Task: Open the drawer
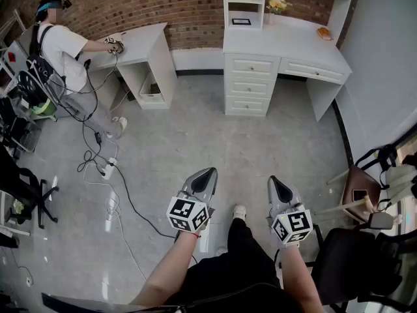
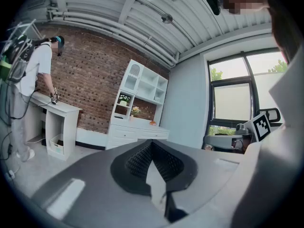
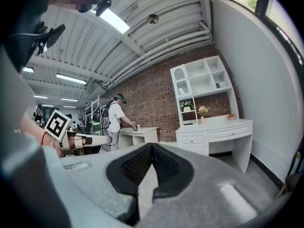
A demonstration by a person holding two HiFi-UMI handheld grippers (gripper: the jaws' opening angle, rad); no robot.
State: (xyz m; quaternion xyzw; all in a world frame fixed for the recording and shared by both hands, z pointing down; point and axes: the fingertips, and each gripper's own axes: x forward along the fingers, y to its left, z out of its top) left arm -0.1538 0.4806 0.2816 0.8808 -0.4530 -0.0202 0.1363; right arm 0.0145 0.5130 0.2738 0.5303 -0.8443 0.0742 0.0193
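Drawer (image 1: 251, 66) unopened; left gripper (image 1: 209, 173), right gripper (image 1: 273, 181) closed (empty).

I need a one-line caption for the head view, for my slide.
Shut and empty, the left tongs and right tongs point toward the white desk, its drawers closed, across the grey floor.

The brick wall (image 1: 195, 5) is rough and matt. The white drawers (image 1: 251, 85) look smooth and painted. The grey floor (image 1: 195, 142) shines faintly.
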